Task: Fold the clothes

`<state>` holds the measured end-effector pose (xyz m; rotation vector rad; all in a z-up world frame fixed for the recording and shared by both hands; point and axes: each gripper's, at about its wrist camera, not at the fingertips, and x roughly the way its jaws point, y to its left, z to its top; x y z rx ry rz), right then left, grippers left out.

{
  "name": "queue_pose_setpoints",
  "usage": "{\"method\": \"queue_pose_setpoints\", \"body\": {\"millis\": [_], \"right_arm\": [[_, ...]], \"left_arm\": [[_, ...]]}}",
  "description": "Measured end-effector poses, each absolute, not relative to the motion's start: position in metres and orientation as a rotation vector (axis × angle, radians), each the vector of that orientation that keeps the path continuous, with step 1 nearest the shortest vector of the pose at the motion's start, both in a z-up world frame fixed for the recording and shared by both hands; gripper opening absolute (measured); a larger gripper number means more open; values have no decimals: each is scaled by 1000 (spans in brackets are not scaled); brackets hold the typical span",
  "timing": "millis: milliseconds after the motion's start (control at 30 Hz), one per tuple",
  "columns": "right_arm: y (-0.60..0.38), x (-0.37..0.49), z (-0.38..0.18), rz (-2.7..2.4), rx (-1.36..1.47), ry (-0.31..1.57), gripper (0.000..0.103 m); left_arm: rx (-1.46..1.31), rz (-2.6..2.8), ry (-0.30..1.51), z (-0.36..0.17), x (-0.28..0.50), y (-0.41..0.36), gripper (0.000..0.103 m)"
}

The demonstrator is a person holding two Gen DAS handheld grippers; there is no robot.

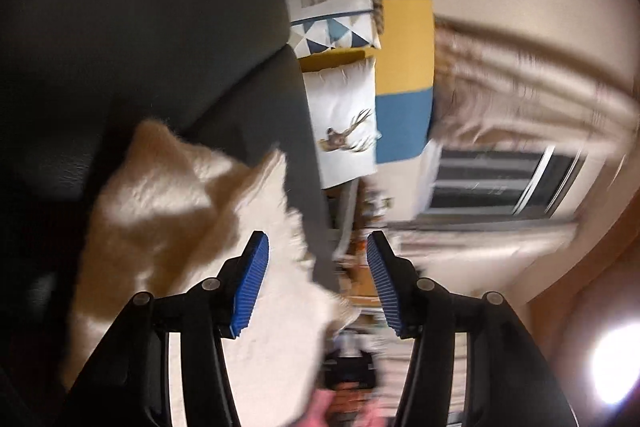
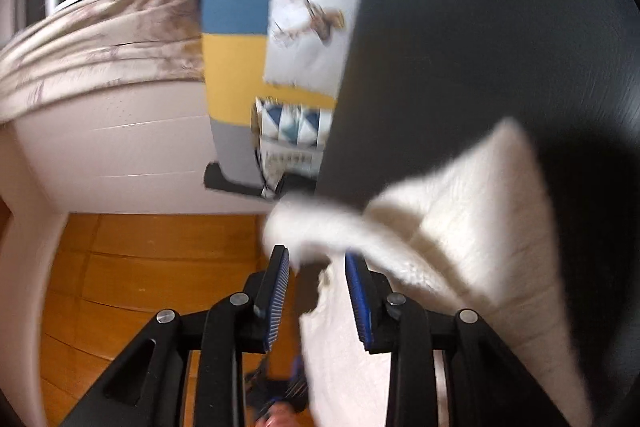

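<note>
A white fluffy garment (image 1: 160,219) lies rumpled on a dark grey surface (image 1: 140,27). In the left wrist view, my left gripper (image 1: 317,241) is open, its blue pads wide apart. The garment runs under the left finger and into the lower part of the gap, and neither pad presses on it. In the right wrist view the same garment (image 2: 480,211) is on the dark surface (image 2: 480,27), with a folded edge reaching toward my right gripper (image 2: 317,255). That gripper is open. A cloth edge sits in the gap close to the right pad, unpinched. Both views are blurred.
Beyond the dark surface stand a white cushion with a deer print (image 1: 344,131), a triangle-patterned cushion (image 1: 332,35) and a blue, yellow and grey panel (image 1: 404,67). A window (image 1: 500,183), beige drapery (image 1: 520,79) and a bright lamp (image 1: 616,363) are at the right. Wooden floor (image 2: 140,267) lies below.
</note>
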<state>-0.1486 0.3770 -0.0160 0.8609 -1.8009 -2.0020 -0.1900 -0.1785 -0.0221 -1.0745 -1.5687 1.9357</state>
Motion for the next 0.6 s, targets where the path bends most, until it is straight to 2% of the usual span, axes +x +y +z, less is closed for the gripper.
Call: {"method": "queue_pose_setpoints", "body": {"millis": [133, 333, 433, 500, 600], "right_arm": [[372, -146, 3, -2072, 837, -1670, 30], [308, -183, 10, -2087, 1097, -1307, 30], [281, -204, -3, -2099, 1261, -1200, 30], [274, -213, -10, -2154, 1297, -1151, 24], [274, -213, -16, -2309, 1272, -1089, 5]], "left_arm": [[-1051, 2106, -1244, -1, -176, -143, 54], [-1037, 2217, -677, 20, -166, -69, 54], [-1085, 2328, -495, 14, -174, -56, 54], [-1103, 2396, -413, 8, -179, -53, 54], [-1070, 2438, -433, -5, -179, -63, 53]]}}
